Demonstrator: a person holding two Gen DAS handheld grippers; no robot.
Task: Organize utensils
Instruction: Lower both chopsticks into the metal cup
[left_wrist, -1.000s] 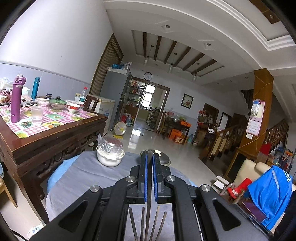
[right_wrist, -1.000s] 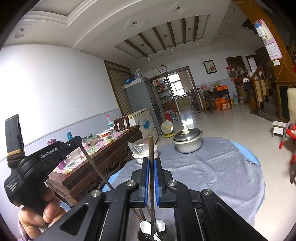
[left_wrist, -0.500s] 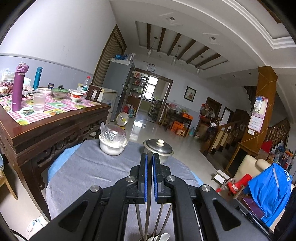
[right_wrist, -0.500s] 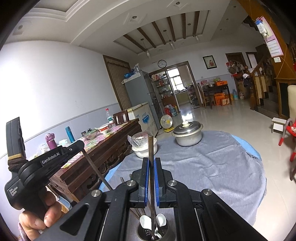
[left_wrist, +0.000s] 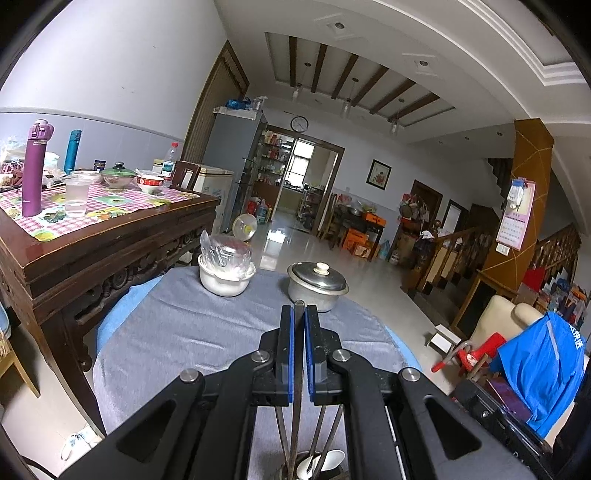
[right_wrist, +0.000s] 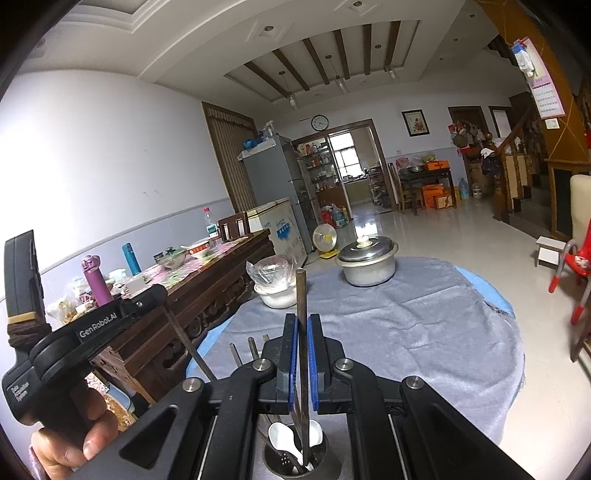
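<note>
My left gripper (left_wrist: 298, 310) is shut on a thin dark chopstick (left_wrist: 296, 424) that slants down toward white spoons (left_wrist: 332, 458) at the bottom edge. In the right wrist view this left gripper (right_wrist: 159, 295) shows at the left, held by a hand (right_wrist: 66, 443), its chopstick (right_wrist: 186, 345) angled down to the right. My right gripper (right_wrist: 302, 319) is shut on an upright dark chopstick (right_wrist: 301, 291), whose lower end stands in a metal utensil holder (right_wrist: 273, 467) with white spoons (right_wrist: 279, 435). Several more chopstick ends (right_wrist: 252, 345) stick up behind the gripper.
The round table has a grey cloth (right_wrist: 424, 332). On its far side stand a white bowl with a plastic-wrapped cover (left_wrist: 225, 273) and a lidded metal pot (left_wrist: 317, 284). A dark wooden table (left_wrist: 110, 251) with bottles and bowls stands close on the left.
My left gripper has sunk with its chopstick, and the spoons now show at the bottom of its view. The right gripper keeps its chopstick; more of the holder shows below it.
</note>
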